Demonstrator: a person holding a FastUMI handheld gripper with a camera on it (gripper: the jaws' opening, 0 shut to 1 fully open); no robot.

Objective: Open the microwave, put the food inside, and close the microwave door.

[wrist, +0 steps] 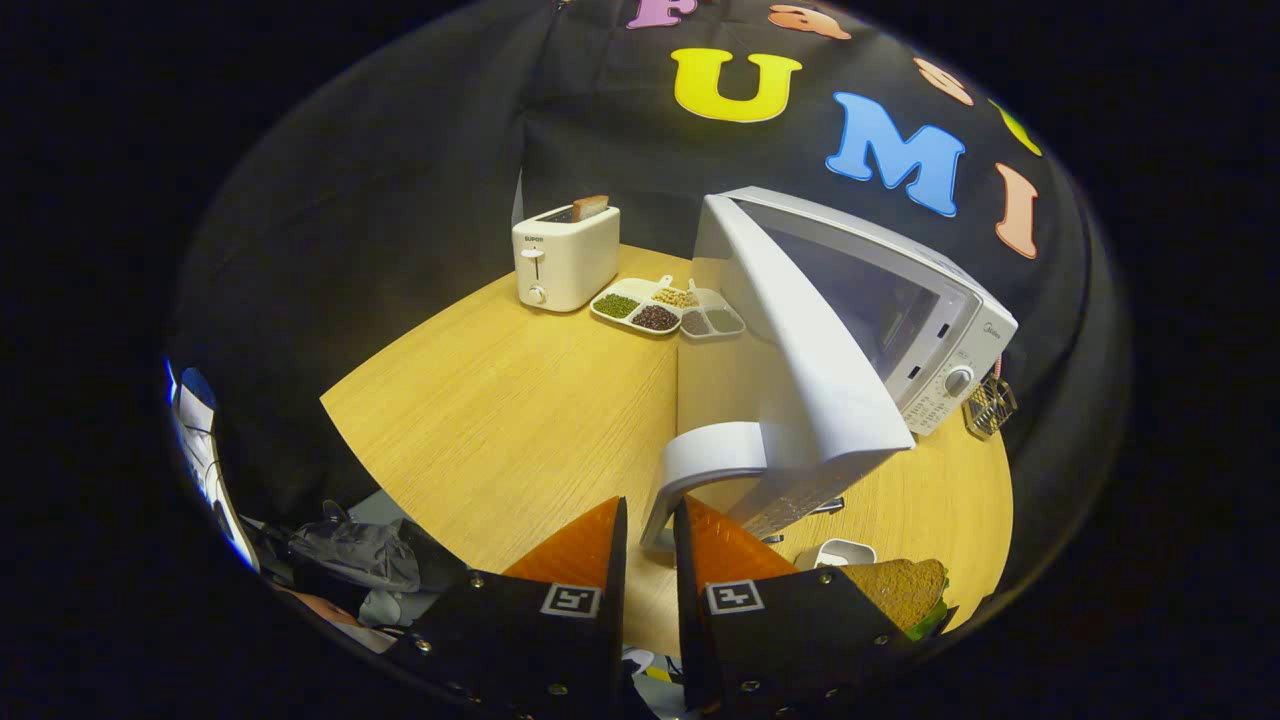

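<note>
Your gripper (650,530) has its two fingers close together, w/ the bottom end of the microwave's door handle (700,465) in the narrow gap at the tips. You can't tell if both fingers press on it.

The microwave (900,320) sits on the wood table (500,400), just ahead of the fingers and to the right. Its door (810,350) hangs wide open, swung out toward you.

The food is a sandwich (905,590). It lies on the table right beside the right finger, near the table's edge, outside the microwave. A small white cup thing (845,552) sits next to it.

Count: 1 microwave, 1 sandwich, 1 toaster (565,255) w/ 1 slice of toast (590,207) sticking up, 2 trays of beans (665,305) beyond the door, 1 wire basket (990,405) behind the microwave.
</note>
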